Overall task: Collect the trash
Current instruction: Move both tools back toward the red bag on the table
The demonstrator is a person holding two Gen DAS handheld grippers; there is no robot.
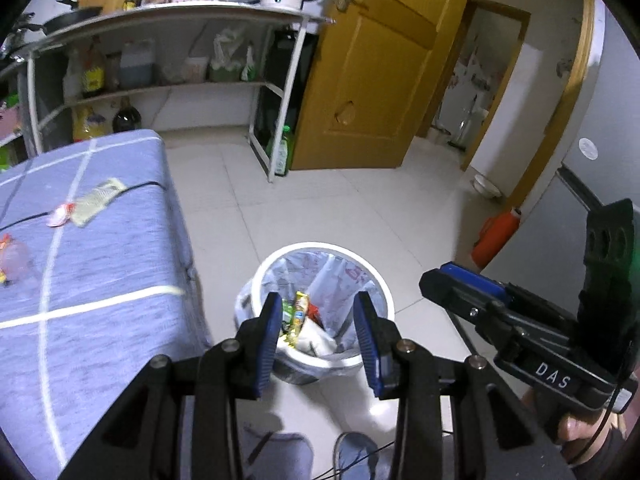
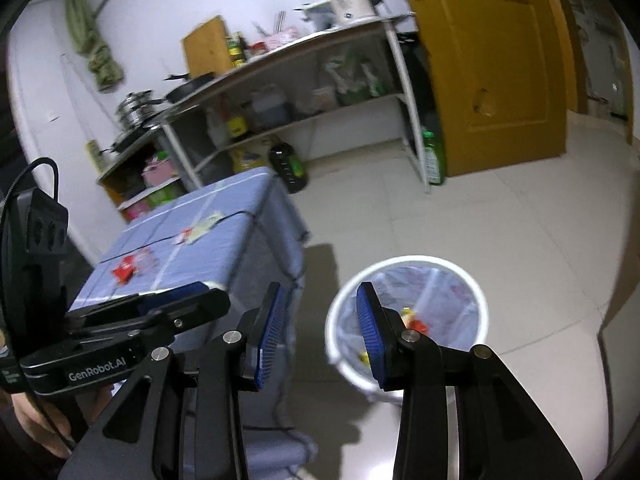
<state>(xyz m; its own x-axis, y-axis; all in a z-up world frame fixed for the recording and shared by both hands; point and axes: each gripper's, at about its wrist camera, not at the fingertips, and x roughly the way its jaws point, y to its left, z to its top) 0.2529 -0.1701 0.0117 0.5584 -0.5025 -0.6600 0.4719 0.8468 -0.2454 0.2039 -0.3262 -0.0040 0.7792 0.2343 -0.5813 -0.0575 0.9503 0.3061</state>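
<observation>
Trash remaining on the blue checked tablecloth (image 1: 100, 264): a pale greenish flat wrapper (image 1: 98, 200) near the far edge of the surface, with a small red-and-white wrapper (image 1: 60, 214) touching its near-left end. A clear crumpled bag with red print (image 1: 14, 258) at the left edge of the left wrist view; in the right wrist view, seen beside a red wrapper (image 2: 124, 269) toward the near-left part of the surface. All four pieces flat on the cloth, untouched, well apart from both claws. Blurred; print unreadable.

White round bin (image 1: 320, 362) on the tiled floor (image 1: 360, 208), just beside the near right corner of the table, lined with a clear plastic bag (image 1: 340, 276). Inside, against the near wall: a yellow-green snack wrapper (image 1: 298, 312), a scrap of red (image 1: 314, 312), and white crumpled paper (image 1: 316, 338).

Left gripper (image 1: 320, 334): jaws partly apart, blue pads (image 1: 270, 336) facing each other, nothing between them, nothing touched. Held above the bin, whose contents show through the gap.

Right gripper (image 2: 322, 334): jaws partly apart, empty, pads clear of any object. Held above the floor between the table's near corner and the bin; right finger overlaps the bin rim in view, no contact evident.

Each gripper visible from the other's camera, with a hand (image 1: 580, 426) on the right gripper's grip.
</observation>
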